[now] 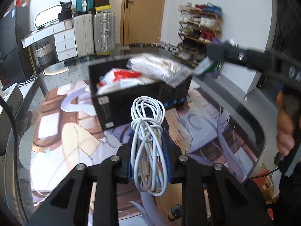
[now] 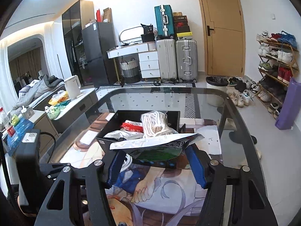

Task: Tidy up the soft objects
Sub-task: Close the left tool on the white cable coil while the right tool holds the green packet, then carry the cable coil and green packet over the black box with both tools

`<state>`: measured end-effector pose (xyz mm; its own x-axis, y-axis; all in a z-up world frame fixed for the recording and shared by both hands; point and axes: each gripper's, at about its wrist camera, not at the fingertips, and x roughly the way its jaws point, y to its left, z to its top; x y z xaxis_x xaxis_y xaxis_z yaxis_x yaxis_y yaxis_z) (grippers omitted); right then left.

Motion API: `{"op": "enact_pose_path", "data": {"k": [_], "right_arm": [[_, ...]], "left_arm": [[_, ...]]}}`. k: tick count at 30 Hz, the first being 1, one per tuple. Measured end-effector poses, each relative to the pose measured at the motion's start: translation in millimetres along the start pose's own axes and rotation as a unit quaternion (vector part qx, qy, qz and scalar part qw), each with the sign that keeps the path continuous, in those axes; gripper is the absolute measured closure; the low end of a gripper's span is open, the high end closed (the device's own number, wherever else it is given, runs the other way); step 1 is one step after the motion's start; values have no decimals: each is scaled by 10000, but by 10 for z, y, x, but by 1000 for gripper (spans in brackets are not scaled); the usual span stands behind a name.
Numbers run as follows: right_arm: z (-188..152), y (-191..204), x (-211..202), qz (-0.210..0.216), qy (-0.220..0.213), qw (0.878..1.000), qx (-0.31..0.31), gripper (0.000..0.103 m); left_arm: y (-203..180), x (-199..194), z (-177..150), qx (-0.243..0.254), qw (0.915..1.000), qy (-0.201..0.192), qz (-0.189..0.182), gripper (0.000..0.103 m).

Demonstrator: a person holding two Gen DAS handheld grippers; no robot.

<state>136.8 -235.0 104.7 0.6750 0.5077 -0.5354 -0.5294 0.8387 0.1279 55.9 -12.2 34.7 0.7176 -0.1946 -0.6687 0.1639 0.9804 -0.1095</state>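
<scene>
Glass tabletop (image 2: 235, 113) with a printed mat carries our black box (image 1: 131, 103), already stuffed with packets and a bagged rope (image 2: 153, 122). Our left tongs (image 1: 148, 150) are clamped tight on a coiled white cable (image 1: 148, 124), lifted just before the box. Our right tongs (image 2: 156, 162) stand half open with a green-and-silver pouch (image 2: 156, 146) held between the pads, beside the box's near wall.

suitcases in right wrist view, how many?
3: teal suitcase upright on top, white suitcase below it, silver suitcase beside that, left of the door. More may be hidden.
</scene>
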Motion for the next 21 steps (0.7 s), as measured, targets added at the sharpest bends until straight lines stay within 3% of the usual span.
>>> {"op": "enact_pose_path", "data": {"k": [10, 21], "right_arm": [[101, 1, 30, 335, -206, 9992, 22, 39], [228, -158, 376, 479, -433, 9967, 498, 39]], "left_arm": [[207, -226, 277, -178, 9985, -521, 58, 79], [405, 34, 617, -484, 9959, -761, 98, 79]]}}
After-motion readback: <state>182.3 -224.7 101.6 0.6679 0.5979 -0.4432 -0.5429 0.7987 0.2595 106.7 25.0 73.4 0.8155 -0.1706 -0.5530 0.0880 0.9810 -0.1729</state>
